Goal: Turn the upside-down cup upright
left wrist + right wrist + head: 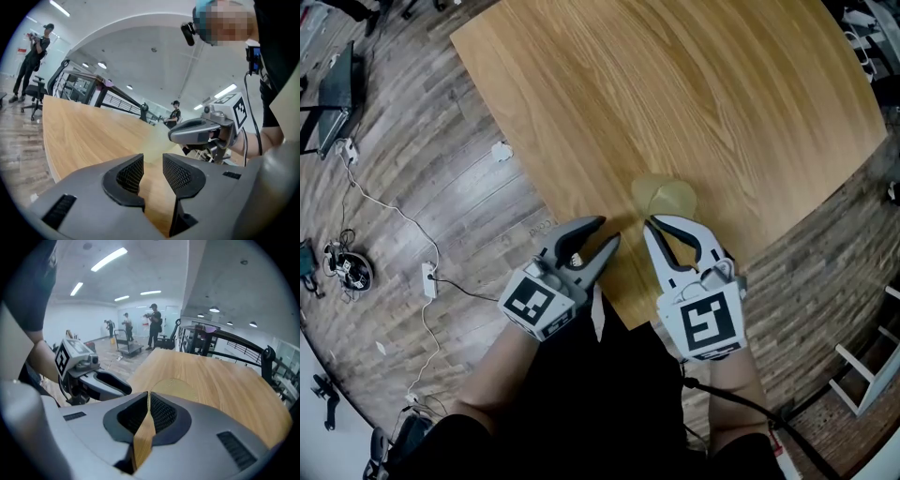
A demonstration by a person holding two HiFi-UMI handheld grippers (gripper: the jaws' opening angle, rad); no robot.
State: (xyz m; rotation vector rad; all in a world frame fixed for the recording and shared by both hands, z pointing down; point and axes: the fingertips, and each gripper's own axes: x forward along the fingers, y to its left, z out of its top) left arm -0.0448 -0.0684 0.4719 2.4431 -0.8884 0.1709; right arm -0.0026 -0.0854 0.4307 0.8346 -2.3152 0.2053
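A translucent pale-yellow cup [664,195] stands on the wooden table [675,84] near its front edge, and I cannot tell which end is up. My right gripper [651,223] is just in front of the cup, its tips touching each other with nothing between them. My left gripper [609,231] sits beside it to the left, its jaws a little apart and empty. In the right gripper view the cup [174,389] lies just past my shut right gripper [148,397]. The left gripper view shows the cup [157,136] faintly beyond my left gripper [153,161].
The table's front edge [619,300] runs under both grippers. On the wooden floor at the left lie a power strip [429,279] and cables [356,187]. A white frame [862,375] stands at the lower right. People stand far off in the room [153,324].
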